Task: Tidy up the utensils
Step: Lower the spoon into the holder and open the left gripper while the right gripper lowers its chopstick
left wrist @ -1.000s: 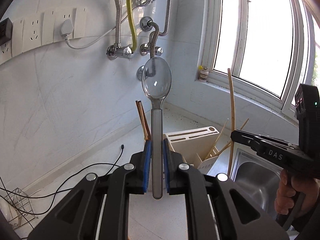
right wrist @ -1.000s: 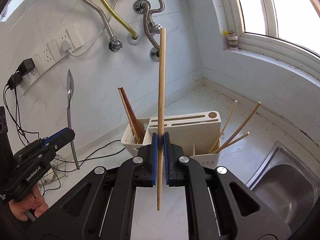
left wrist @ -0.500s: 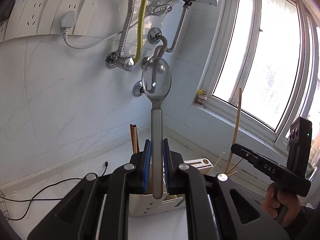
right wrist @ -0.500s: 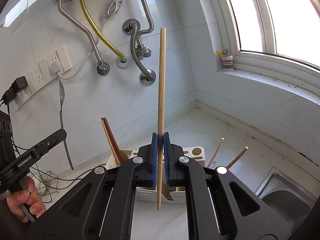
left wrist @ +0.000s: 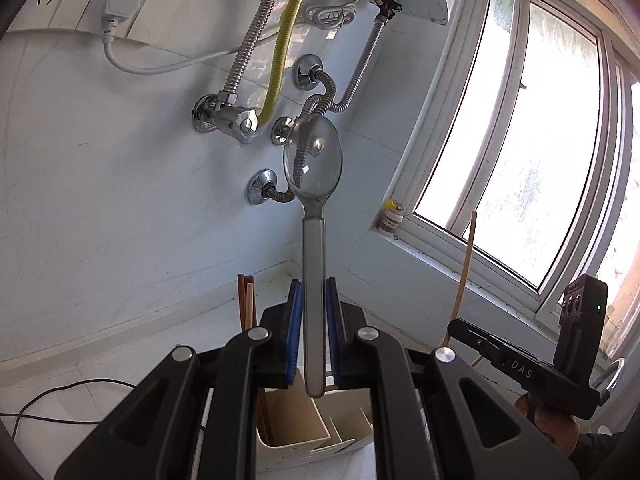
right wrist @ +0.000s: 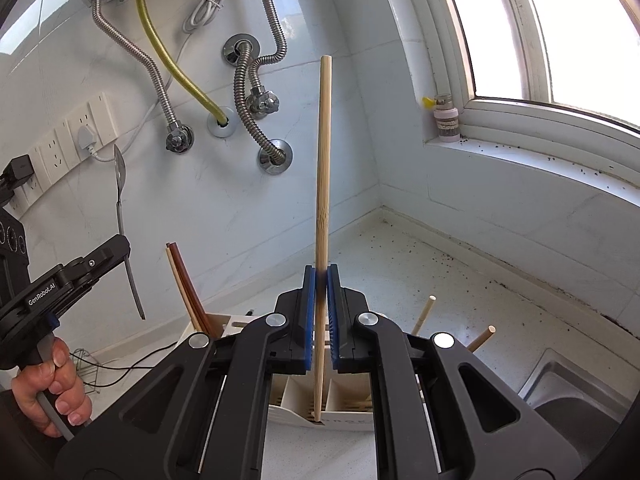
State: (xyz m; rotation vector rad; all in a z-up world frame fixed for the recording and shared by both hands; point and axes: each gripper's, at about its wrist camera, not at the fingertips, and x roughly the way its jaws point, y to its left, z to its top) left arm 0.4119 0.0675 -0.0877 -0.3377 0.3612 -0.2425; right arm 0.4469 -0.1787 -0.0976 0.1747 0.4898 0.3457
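Observation:
My left gripper is shut on the handle of a metal spoon, held upright, bowl up, over a compartment of the cream utensil holder. My right gripper is shut on a light wooden chopstick, held upright, its lower tip at the holder's top. Brown chopsticks stand in the holder's left end; light chopsticks lean at its right. The left gripper with the spoon shows at the left of the right wrist view; the right gripper shows at the right of the left wrist view.
Metal and yellow hoses and valves hang on the white wall behind. Wall sockets with a plug are at left. A steel sink lies at right. A small jar stands on the window sill. Black cables lie on the counter.
Both grippers have moved closer to the holder and tilted upward; the holder now sits under their fingers. The spoon and the chopstick stay gripped upright.

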